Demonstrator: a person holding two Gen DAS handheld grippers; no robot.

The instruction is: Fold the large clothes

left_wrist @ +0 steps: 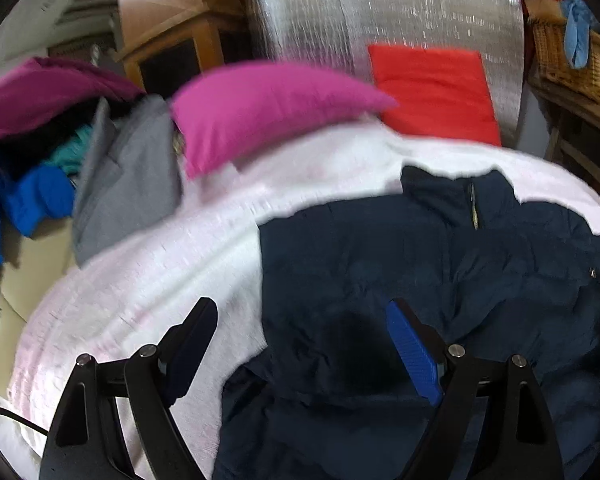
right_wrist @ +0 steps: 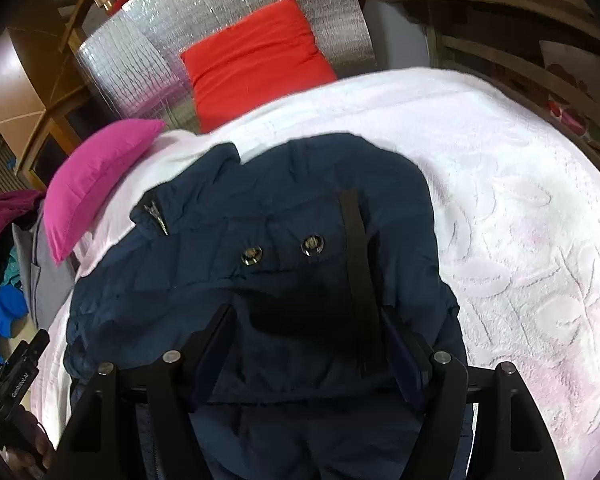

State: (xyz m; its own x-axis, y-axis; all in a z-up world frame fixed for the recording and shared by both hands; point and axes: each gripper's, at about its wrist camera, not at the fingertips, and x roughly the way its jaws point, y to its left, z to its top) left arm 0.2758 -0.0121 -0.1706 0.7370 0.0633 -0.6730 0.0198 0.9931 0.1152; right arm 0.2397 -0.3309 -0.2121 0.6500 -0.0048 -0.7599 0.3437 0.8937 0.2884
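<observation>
A dark navy puffer jacket [left_wrist: 440, 280] lies on a white textured bedspread [left_wrist: 160, 272]. My left gripper [left_wrist: 300, 344] is open above the jacket's left edge, with one finger over the bedspread and the blue-padded finger over the jacket. It holds nothing. In the right wrist view the jacket [right_wrist: 260, 232] shows two metal eyelets and a black strap, with its collar zipper at the far left. My right gripper [right_wrist: 312, 344] is open, low over the jacket's near part, with fabric lying between its fingers.
A pink pillow [left_wrist: 268, 108] and a red cushion [left_wrist: 436, 92] lie at the bed's far end against a silver foil panel [left_wrist: 360, 12]. A pile of grey, purple and blue clothes [left_wrist: 100, 168] sits left of the bed. Wicker baskets [left_wrist: 572, 56] stand at right.
</observation>
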